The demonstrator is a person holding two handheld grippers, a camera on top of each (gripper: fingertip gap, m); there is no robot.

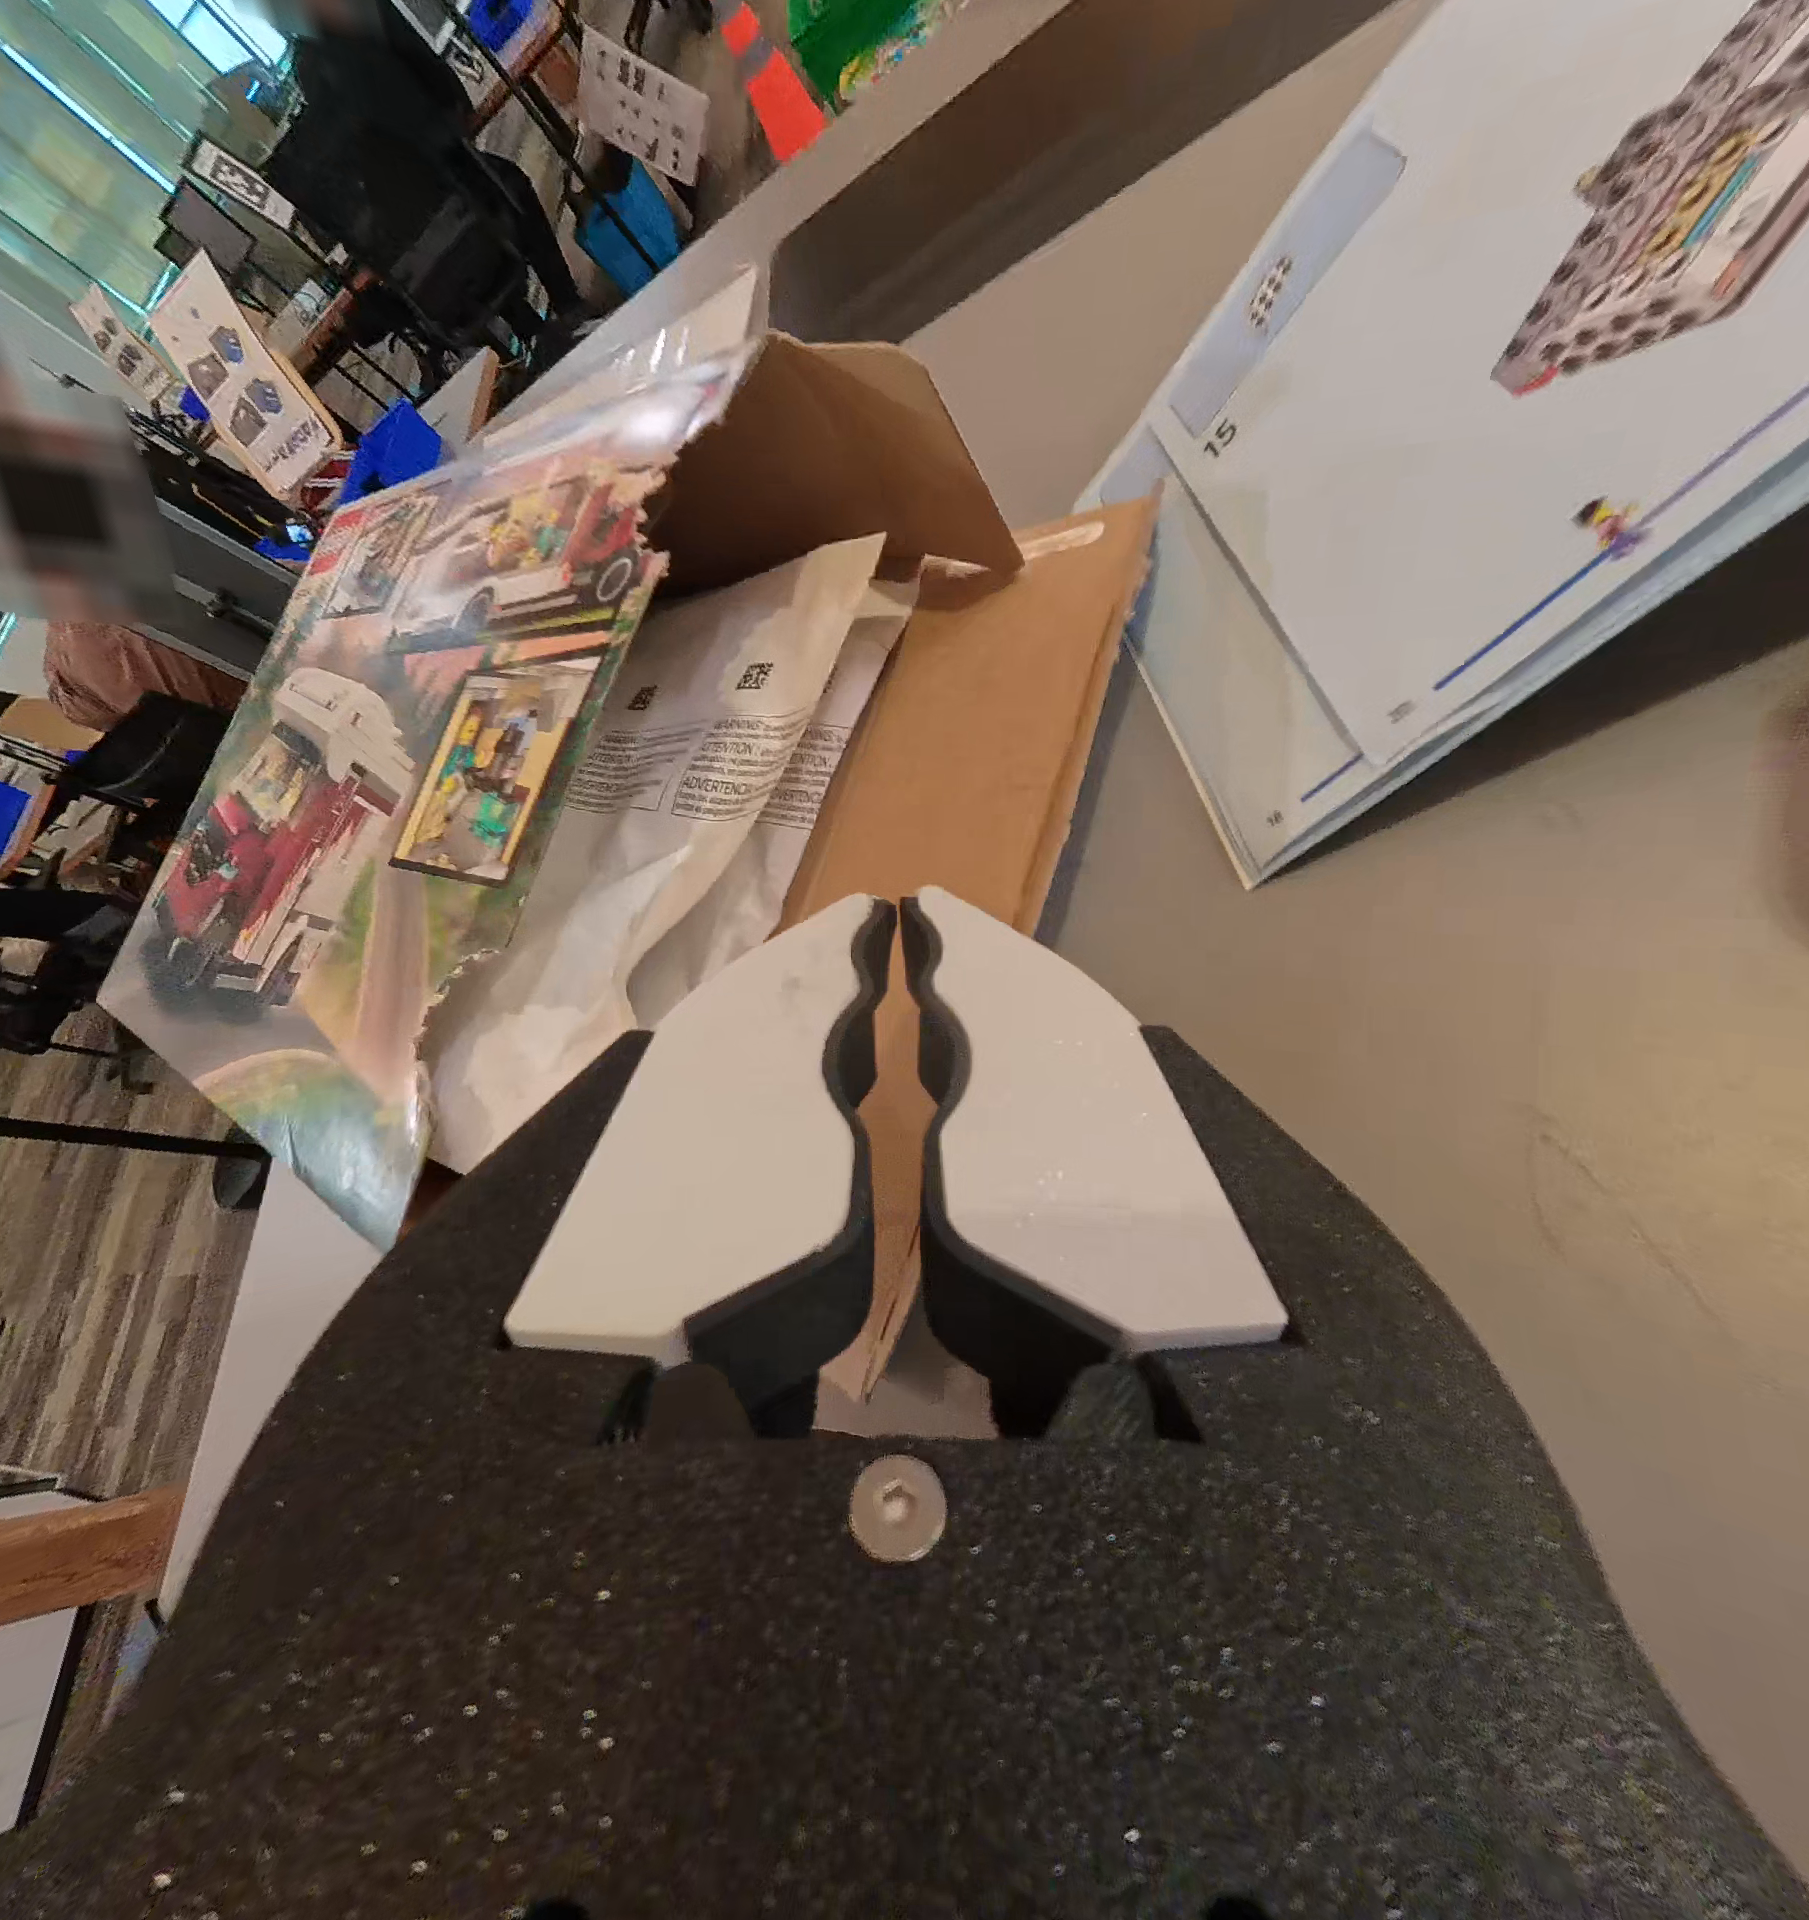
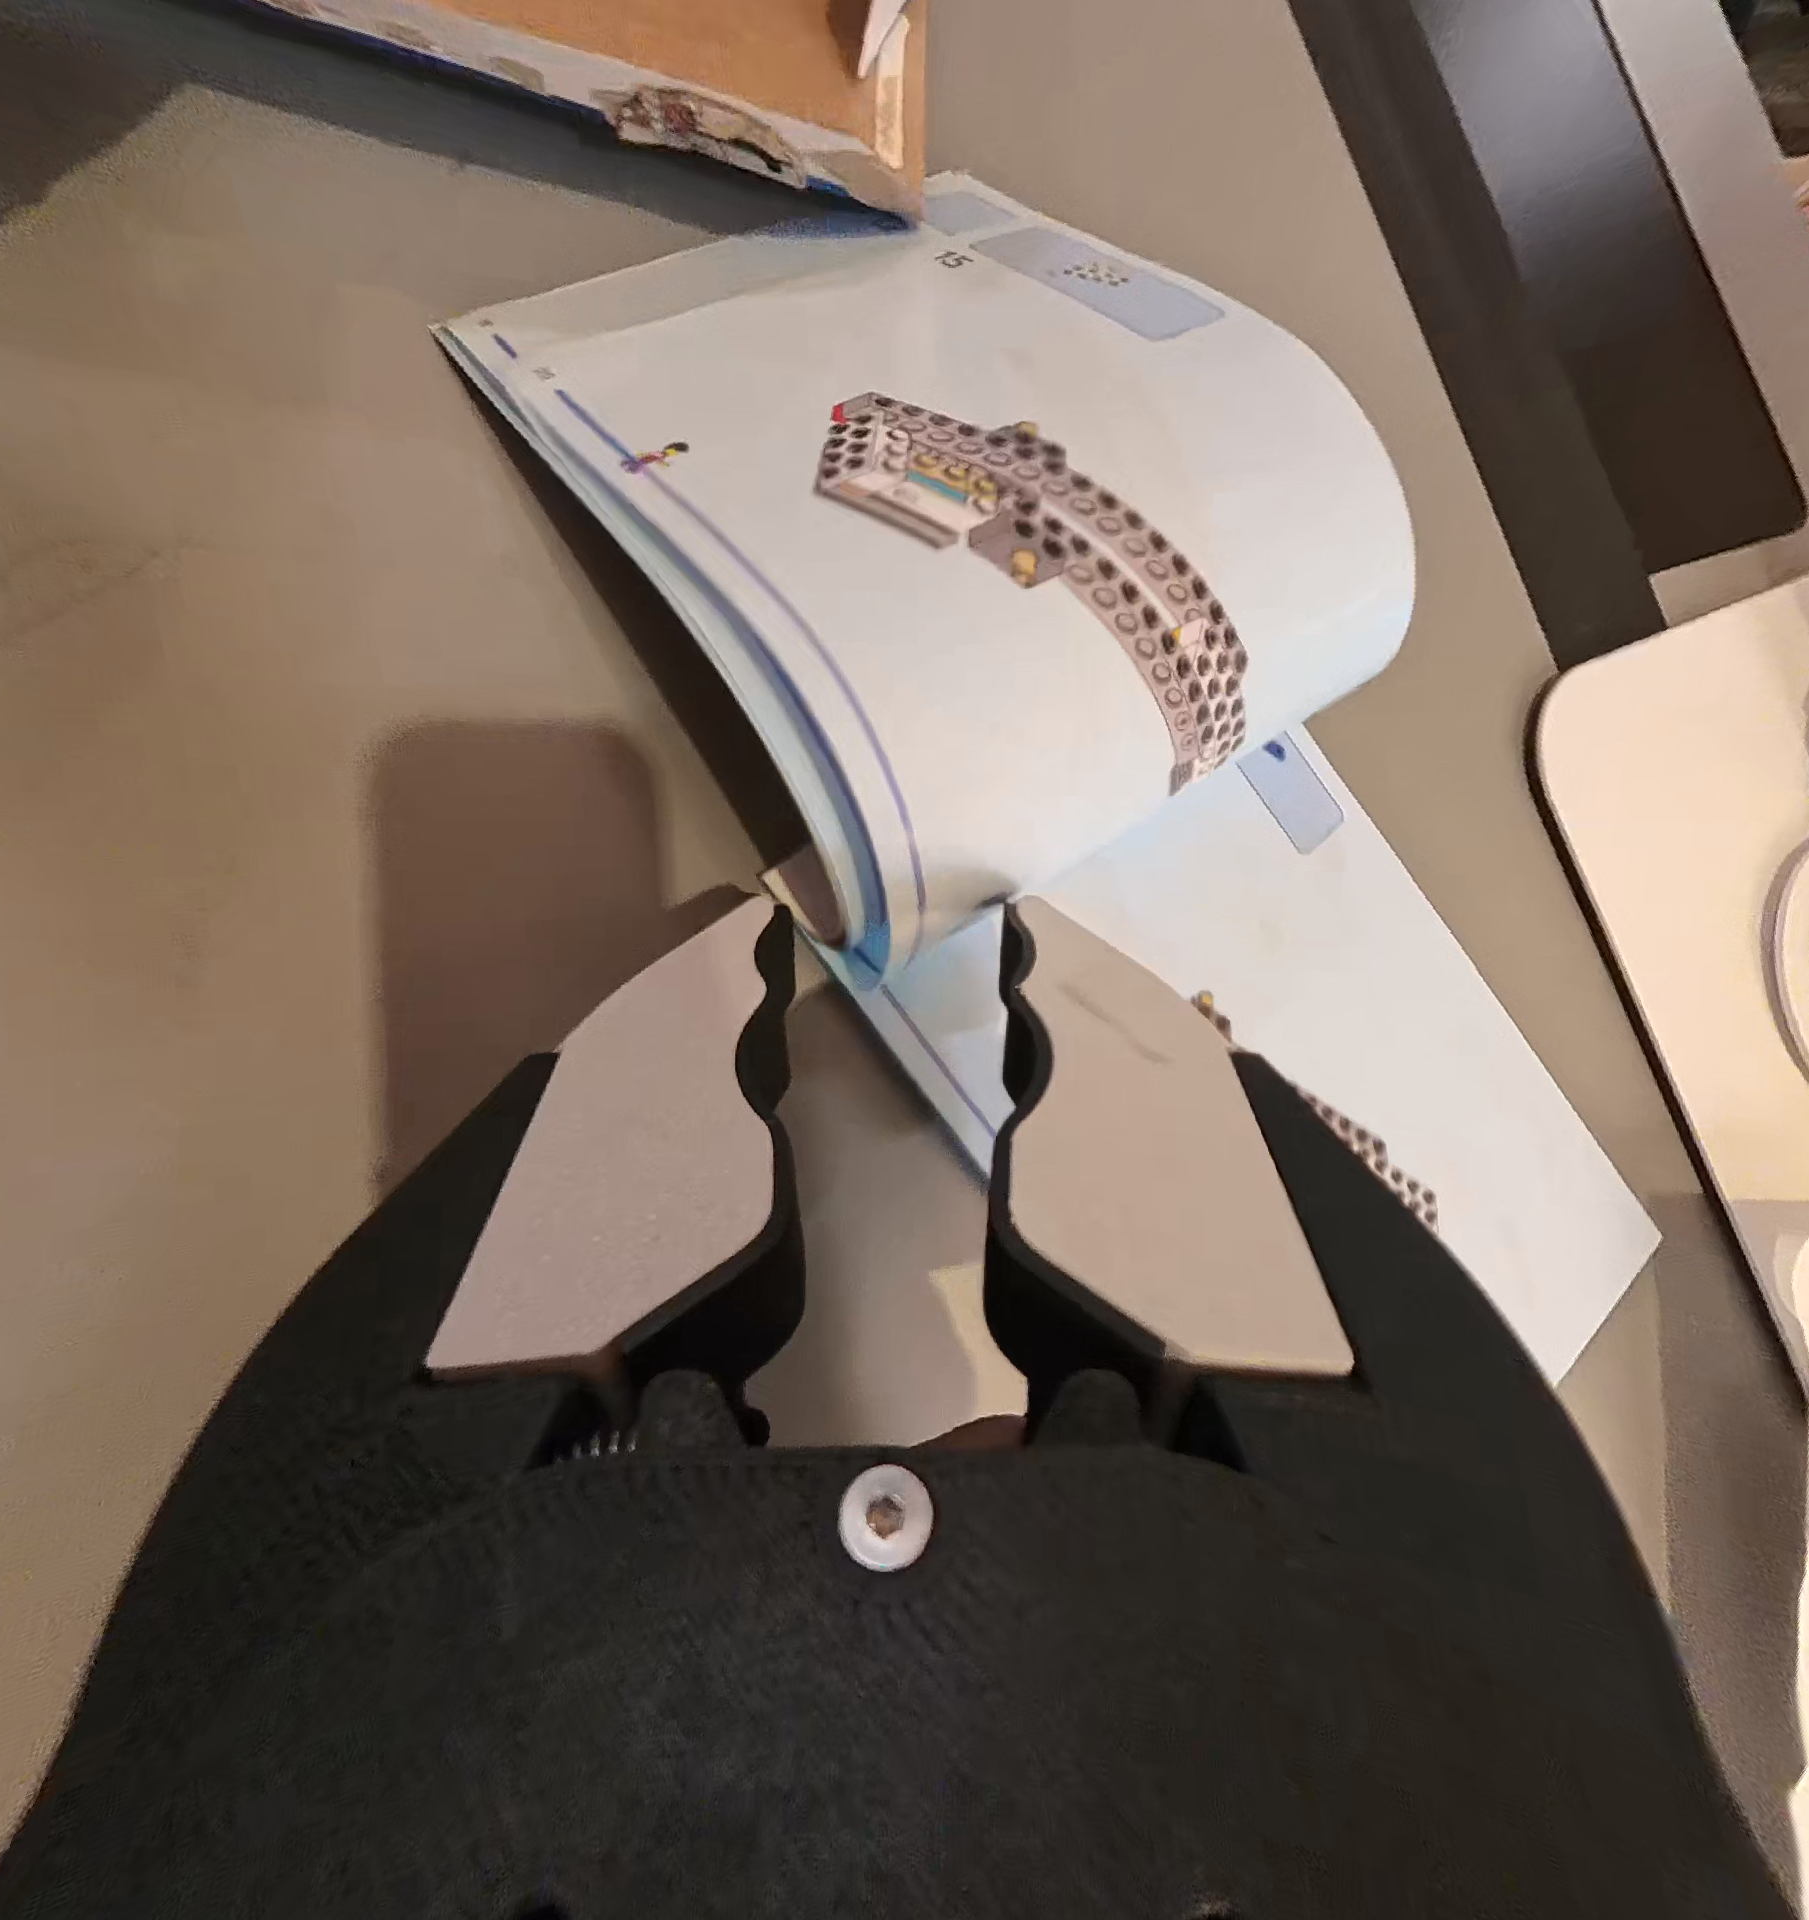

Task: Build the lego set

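An open instruction booklet [image 2: 1035, 644] lies on the grey table [image 2: 204, 520], its left stack of pages arched up off the surface. My right gripper [image 2: 895, 925] is at the near end of the fold. Its fingers stand apart with the curl of pages between the fingertips, close to both pads. My left gripper [image 1: 898, 914] is shut with nothing between its pads. It hovers over the near end of an open cardboard box [image 1: 941, 748] that holds white paper bags [image 1: 713, 727]. The booklet also shows in the left wrist view [image 1: 1451, 468], to the right.
The box's torn printed lid [image 1: 380, 727] lies to the left of the bags. The box corner [image 2: 775, 94] lies beyond the booklet. A white tray [image 2: 1689, 883] sits at the right. A dark strip [image 2: 1502, 312] runs along the table's far right. Chairs and stands fill the room behind.
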